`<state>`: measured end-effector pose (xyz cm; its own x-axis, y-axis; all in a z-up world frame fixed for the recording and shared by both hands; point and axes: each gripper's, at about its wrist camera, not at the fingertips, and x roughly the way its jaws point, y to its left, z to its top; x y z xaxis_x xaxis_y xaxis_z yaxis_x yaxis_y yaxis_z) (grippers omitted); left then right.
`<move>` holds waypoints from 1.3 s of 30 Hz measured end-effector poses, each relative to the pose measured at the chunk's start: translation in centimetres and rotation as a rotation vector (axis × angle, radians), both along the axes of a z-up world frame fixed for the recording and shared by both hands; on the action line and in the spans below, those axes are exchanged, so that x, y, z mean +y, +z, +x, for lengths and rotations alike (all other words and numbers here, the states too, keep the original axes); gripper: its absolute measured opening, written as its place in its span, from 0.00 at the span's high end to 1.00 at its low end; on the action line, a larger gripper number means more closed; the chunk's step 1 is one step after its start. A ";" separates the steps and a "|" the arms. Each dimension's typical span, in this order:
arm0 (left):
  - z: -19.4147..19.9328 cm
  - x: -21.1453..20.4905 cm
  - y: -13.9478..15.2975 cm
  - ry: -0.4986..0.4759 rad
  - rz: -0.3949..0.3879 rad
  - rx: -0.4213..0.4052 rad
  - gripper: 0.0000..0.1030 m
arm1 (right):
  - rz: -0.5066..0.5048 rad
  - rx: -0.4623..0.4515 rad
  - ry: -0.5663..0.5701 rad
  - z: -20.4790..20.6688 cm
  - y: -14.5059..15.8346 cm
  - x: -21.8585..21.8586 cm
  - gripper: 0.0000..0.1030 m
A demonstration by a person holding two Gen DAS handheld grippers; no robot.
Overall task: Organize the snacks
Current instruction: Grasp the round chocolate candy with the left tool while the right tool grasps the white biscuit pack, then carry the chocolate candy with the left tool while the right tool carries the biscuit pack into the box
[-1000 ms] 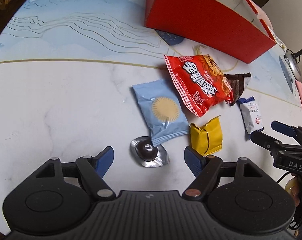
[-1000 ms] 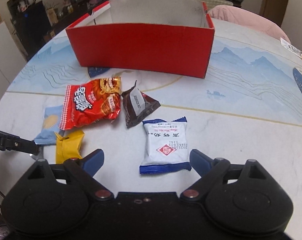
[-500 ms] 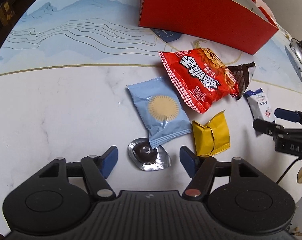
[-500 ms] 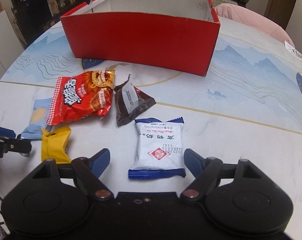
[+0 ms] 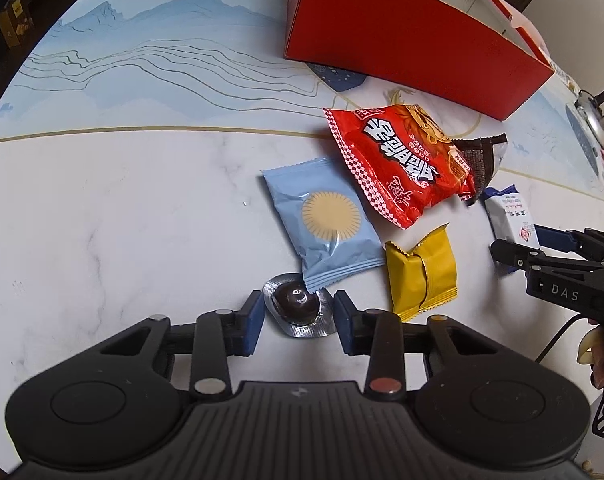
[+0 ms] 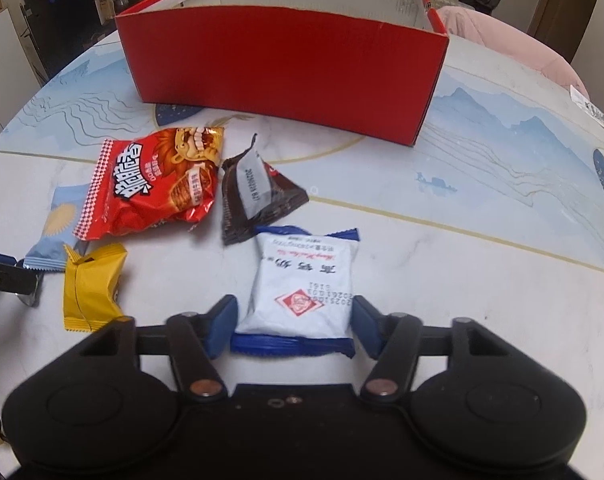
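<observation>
Both jaws are much narrower than a second ago, when they stood wide around their targets, and both are closing now. The left gripper [image 5: 298, 312] brackets the foil-wrapped chocolate [image 5: 297, 309]: a crinkled silver disc with a glossy dark dome, flat on the table; blue pads sit just beside the foil edges, contact not clear. The right gripper [image 6: 291, 326] straddles the white packet [image 6: 302, 292], a puffy pillow pouch with blue crimped ends and a red diamond logo; pads are close to its sides, whether they press I cannot tell.

The other snacks lie where they did earlier. The pale blue packet [image 5: 322, 222] is matte with a yellow sunburst, its lower corner overlapping the foil. The yellow packet [image 5: 422, 274] is a folded, creased block. The red packet [image 5: 398, 160] is shiny, crumpled, with a checkered edge. The dark brown packet [image 6: 257, 196] is a tented triangular shape. The red box [image 6: 285, 68], open-topped cardboard, stands behind them. The table [image 5: 121, 208] is smooth white marble with blue mountain print and gold lines.
</observation>
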<state>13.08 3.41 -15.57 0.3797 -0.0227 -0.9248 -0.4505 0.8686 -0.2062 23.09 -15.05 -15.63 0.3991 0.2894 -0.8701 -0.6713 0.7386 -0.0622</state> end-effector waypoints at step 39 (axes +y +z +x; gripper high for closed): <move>-3.2 5.7 6.3 0.133 -0.096 -0.150 0.74 | 0.186 -0.073 -0.004 -5.0 8.9 1.0 0.55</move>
<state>9.87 9.12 -9.24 0.5182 -0.0482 -0.8539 -0.5181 0.7767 -0.3583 18.06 -14.00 -6.74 0.4610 0.4405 -0.7703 -0.6670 0.7446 0.0266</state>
